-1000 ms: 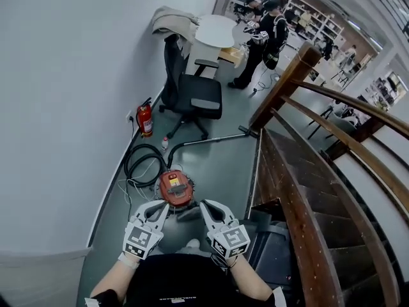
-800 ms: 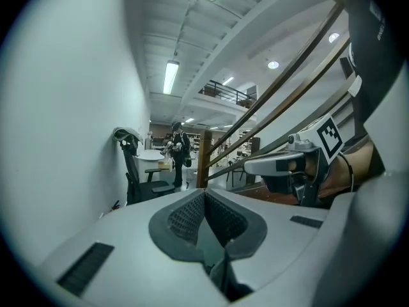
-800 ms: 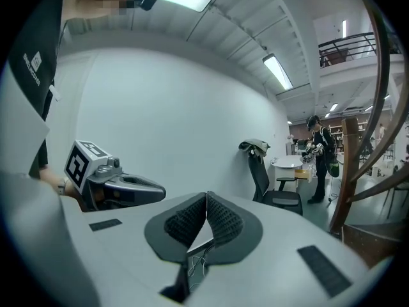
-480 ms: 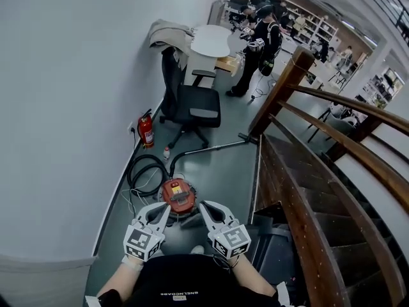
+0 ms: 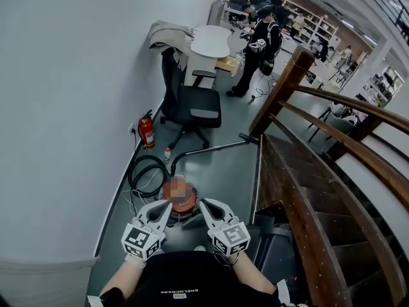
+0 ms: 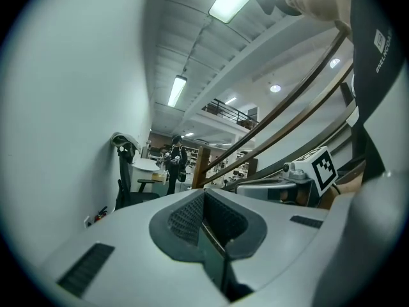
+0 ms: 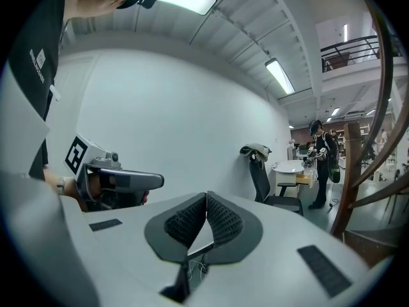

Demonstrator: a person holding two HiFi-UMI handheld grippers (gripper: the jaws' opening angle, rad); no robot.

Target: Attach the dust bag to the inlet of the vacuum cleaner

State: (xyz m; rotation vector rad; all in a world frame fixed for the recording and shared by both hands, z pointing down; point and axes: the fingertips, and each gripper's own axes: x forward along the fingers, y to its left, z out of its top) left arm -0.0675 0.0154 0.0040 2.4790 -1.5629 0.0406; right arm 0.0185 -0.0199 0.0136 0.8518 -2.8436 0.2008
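Hovering at lower centre, both clenched on nothing: white left gripper (image 5: 163, 208) and white right gripper (image 5: 206, 206), either side of the round red vacuum cleaner (image 5: 185, 204).

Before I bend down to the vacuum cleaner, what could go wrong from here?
1. The black hose lies coiled on the floor beside the vacuum cleaner; a foot could catch in it.
2. The left gripper and the right gripper are shut and empty, and no dust bag shows in any view; you may have to find it first.
3. The staircase stands close on your right; an elbow might strike it.
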